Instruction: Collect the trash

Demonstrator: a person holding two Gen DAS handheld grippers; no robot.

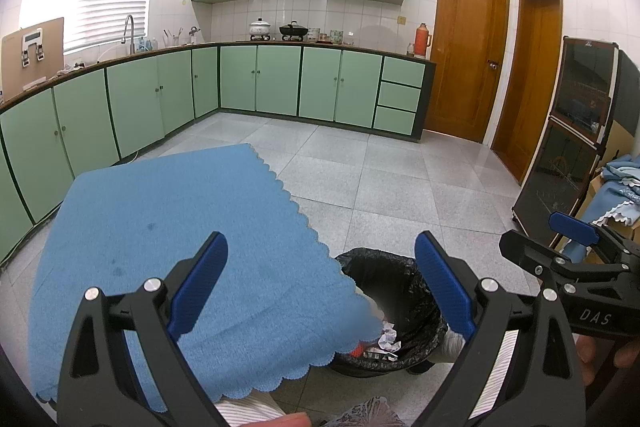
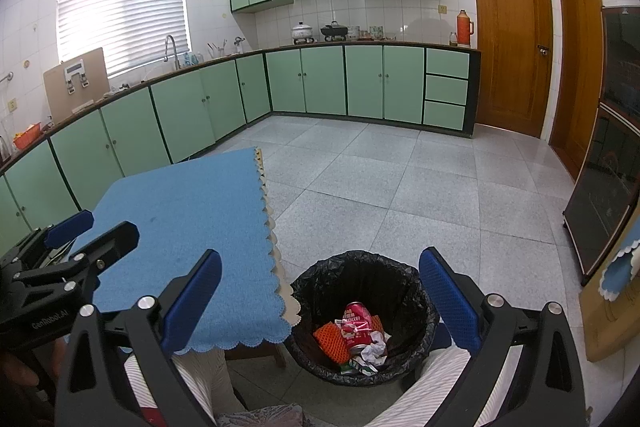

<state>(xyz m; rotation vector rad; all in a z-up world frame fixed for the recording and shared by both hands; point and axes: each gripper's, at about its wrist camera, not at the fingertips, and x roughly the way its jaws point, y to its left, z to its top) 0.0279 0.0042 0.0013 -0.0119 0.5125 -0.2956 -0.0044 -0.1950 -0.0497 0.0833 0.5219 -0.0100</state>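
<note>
Both the left gripper (image 1: 320, 291) and the right gripper (image 2: 320, 303) hang wide open, holding nothing. The trash, a dented red drink can (image 2: 358, 325), crumpled white paper (image 2: 374, 343) and an orange mesh piece (image 2: 330, 341), lies in the black-lined round bin (image 2: 308, 287) at the table's four o'clock. All of it looks light and crushable; I'd pinch the can across its middle.

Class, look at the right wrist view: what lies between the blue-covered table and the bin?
Only a narrow strip of bare grey floor separates the blue tablecloth from the bin, seen in the right wrist view.
</note>
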